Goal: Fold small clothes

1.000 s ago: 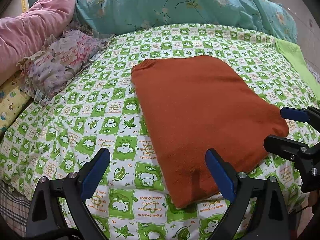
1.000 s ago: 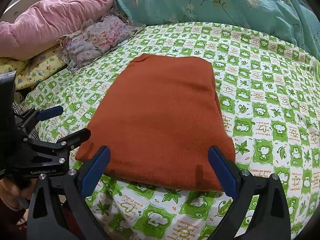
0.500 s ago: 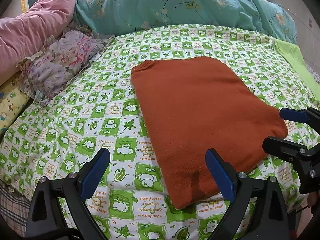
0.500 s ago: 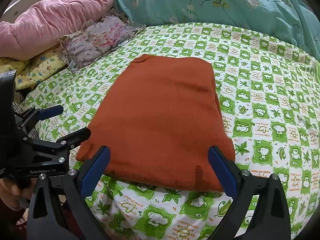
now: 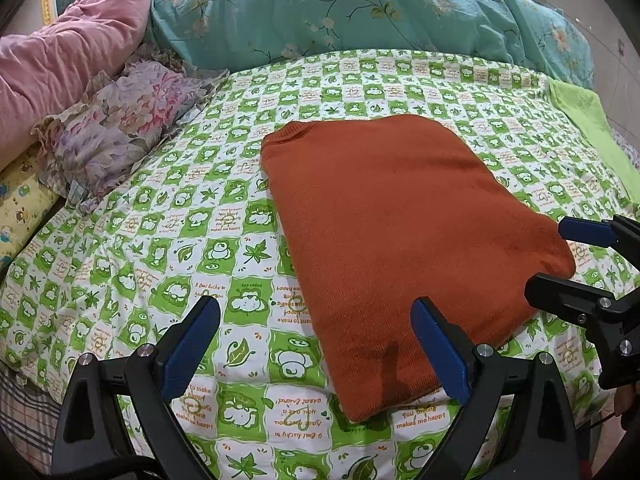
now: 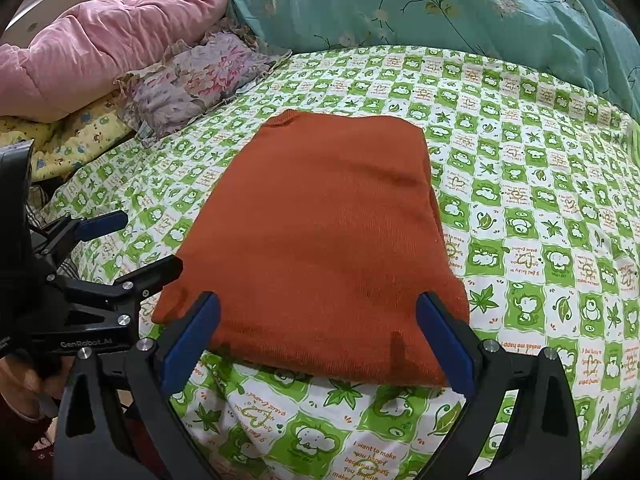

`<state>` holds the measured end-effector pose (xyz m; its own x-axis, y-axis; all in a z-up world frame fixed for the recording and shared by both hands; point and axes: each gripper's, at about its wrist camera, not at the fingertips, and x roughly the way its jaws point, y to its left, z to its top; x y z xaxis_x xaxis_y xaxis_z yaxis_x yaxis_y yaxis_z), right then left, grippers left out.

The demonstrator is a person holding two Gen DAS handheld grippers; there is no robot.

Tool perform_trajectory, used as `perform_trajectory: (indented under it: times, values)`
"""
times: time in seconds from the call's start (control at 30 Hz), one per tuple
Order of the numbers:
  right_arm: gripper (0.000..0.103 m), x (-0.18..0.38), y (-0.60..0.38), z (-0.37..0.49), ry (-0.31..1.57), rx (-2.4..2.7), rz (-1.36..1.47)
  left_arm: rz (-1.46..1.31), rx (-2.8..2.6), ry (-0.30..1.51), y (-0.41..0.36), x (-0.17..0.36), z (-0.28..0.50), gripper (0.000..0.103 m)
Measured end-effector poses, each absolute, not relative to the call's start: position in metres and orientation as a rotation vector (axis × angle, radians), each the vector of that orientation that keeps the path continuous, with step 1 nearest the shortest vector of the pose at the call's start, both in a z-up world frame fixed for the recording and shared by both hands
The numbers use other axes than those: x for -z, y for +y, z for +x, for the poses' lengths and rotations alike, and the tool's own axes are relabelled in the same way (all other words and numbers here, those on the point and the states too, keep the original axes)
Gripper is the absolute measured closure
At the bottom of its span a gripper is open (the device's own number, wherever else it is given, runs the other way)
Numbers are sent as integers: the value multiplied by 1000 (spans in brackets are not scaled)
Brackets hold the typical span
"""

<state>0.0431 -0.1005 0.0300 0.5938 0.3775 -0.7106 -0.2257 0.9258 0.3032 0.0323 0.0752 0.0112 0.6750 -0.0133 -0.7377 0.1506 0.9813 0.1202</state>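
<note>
Nothing moved, folded orange sweater (image 5: 404,236) on checked bedsheet (image 5: 160,240), pillows (image 5: 120,132) beyond

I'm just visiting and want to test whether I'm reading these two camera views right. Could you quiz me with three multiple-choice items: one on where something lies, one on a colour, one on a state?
1. Where does the folded garment lie?
A. on the green-checked bedsheet
B. on the pink quilt
C. on the floor

2. What colour is the garment?
A. teal
B. rust orange
C. yellow

3. How do the two grippers stand?
A. both shut on the garment
B. one open, one shut
C. both open, holding nothing

Answers:
1 A: the folded garment rests flat on the green-checked bedsheet, away from the pink quilt.
2 B: it is rust orange in both views.
3 C: the left gripper and right gripper each show blue fingers spread wide with no cloth pinched between them.
</note>
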Motion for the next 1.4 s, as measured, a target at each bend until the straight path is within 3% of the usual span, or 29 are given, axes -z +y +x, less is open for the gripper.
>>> perform_trajectory:
  times: [1.4]
  values:
    - [5,-32,-106,61,867,-346,214,147,86,828,78,-15,57,6]
